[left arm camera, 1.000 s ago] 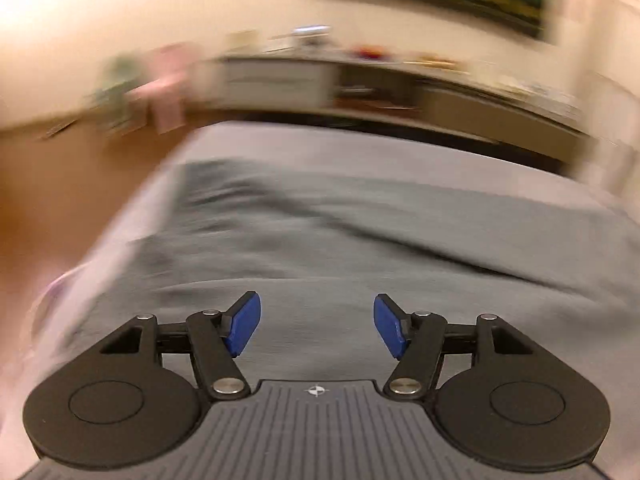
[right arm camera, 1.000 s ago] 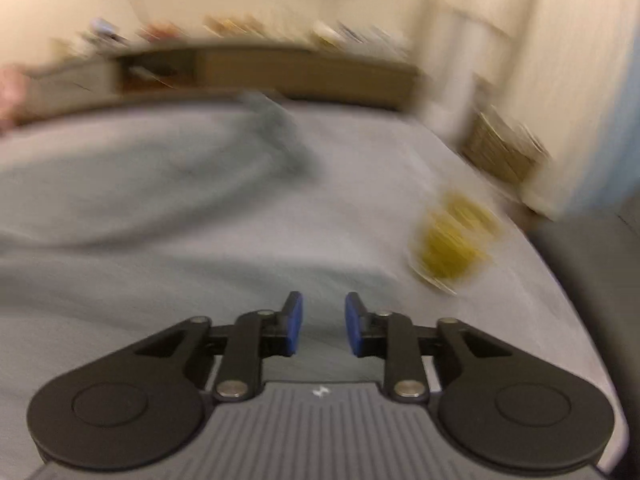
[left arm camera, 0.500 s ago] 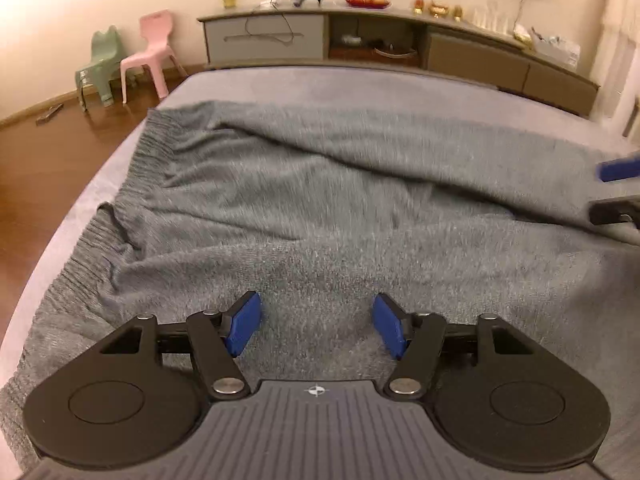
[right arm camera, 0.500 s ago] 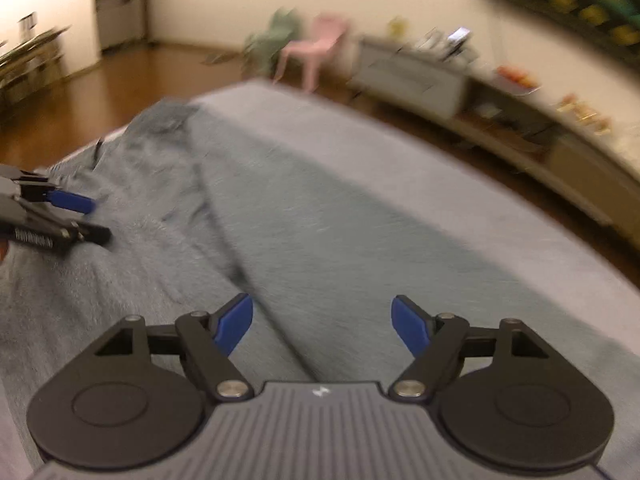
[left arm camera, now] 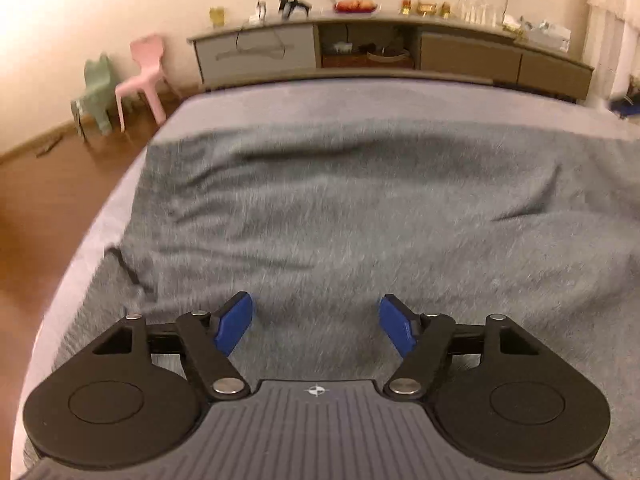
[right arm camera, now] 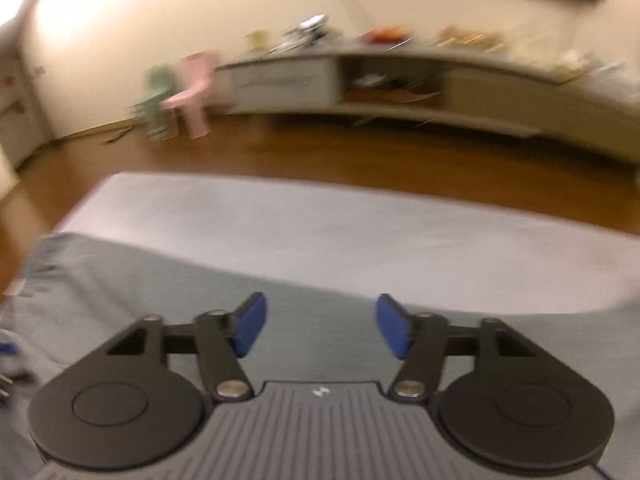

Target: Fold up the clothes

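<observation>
A grey knitted garment (left arm camera: pixel 340 208) lies spread and rumpled over the lighter grey bed (left arm camera: pixel 320 100). Its left edge runs close to the bed's left side. My left gripper (left arm camera: pixel 316 326) hovers just above the garment's near part, open, with nothing between its blue pads. In the right wrist view the same garment (right arm camera: pixel 180 292) fills the lower left, blurred, with bare bed sheet (right arm camera: pixel 360 240) beyond it. My right gripper (right arm camera: pixel 320 326) is open over the garment's edge and holds nothing.
A long low sideboard (left arm camera: pixel 392 52) with small items on top stands against the far wall. A pink chair (left arm camera: pixel 142 76) and a green chair (left arm camera: pixel 94 94) stand on the wooden floor (left arm camera: pixel 48 200) left of the bed. The floor shows beyond the bed's far edge (right arm camera: pixel 360 152).
Both grippers have swung; the right one opened from nearly shut a second ago and now faces the far wall. The left view moved forward over the garment. The right gripper left the left view.
</observation>
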